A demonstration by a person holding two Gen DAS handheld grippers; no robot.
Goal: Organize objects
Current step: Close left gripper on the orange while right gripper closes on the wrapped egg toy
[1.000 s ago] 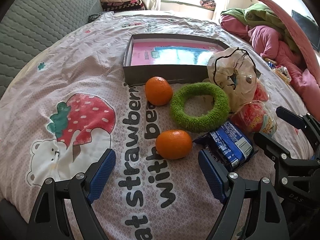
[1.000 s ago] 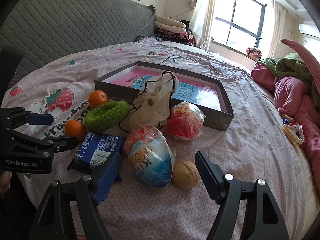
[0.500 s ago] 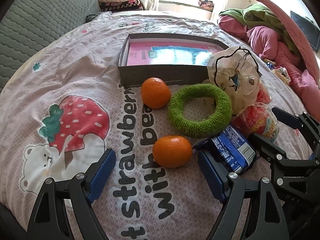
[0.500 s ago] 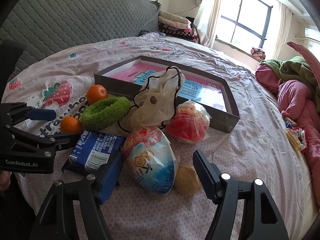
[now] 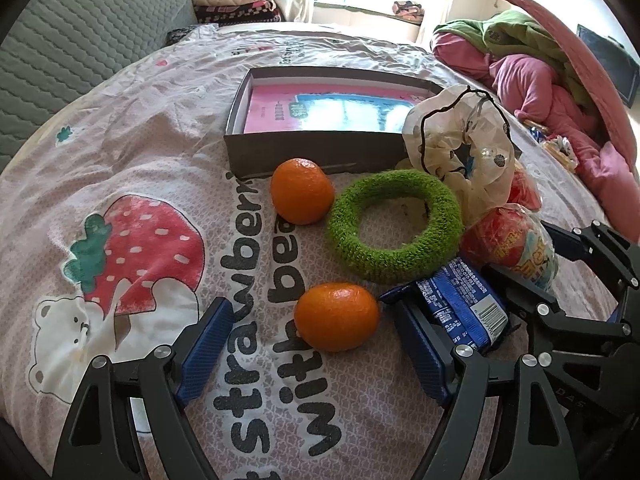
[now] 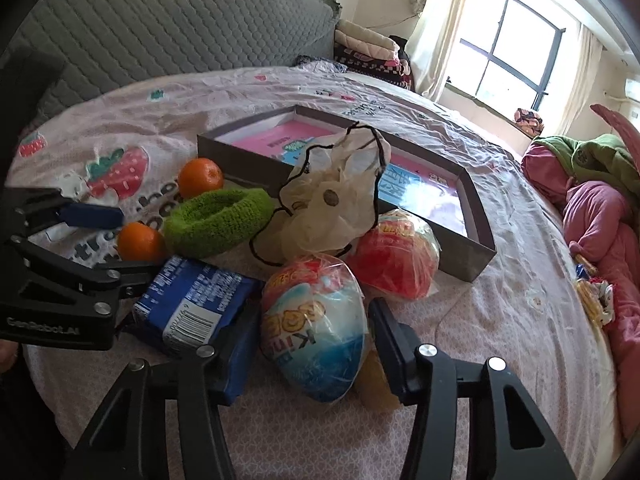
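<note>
In the right wrist view my right gripper (image 6: 316,344) straddles a plastic-wrapped toy egg (image 6: 316,320), blue and white with a red top. Its jaws are closing, and the pads stand close to the egg's sides without clearly pressing. A walnut (image 6: 374,384) peeks out behind the right finger. In the left wrist view my left gripper (image 5: 316,354) is open on the bedspread, with an orange (image 5: 336,316) just ahead between its fingers. A second orange (image 5: 302,190), a green fuzzy ring (image 5: 394,226) and a blue snack packet (image 5: 460,304) lie nearby.
A shallow grey box (image 5: 312,156) with a pink and blue sheet inside lies behind the pile. A crumpled plastic bag (image 6: 332,200) and a red wrapped ball (image 6: 394,256) lean against it. Pink and green clothes (image 6: 592,200) are heaped at the right. A grey quilted headboard (image 6: 160,32) stands behind.
The right gripper's jaws have narrowed around the wrapped egg, and its right finger now hides most of the walnut. The left gripper has edged slightly nearer the front orange and stays open.
</note>
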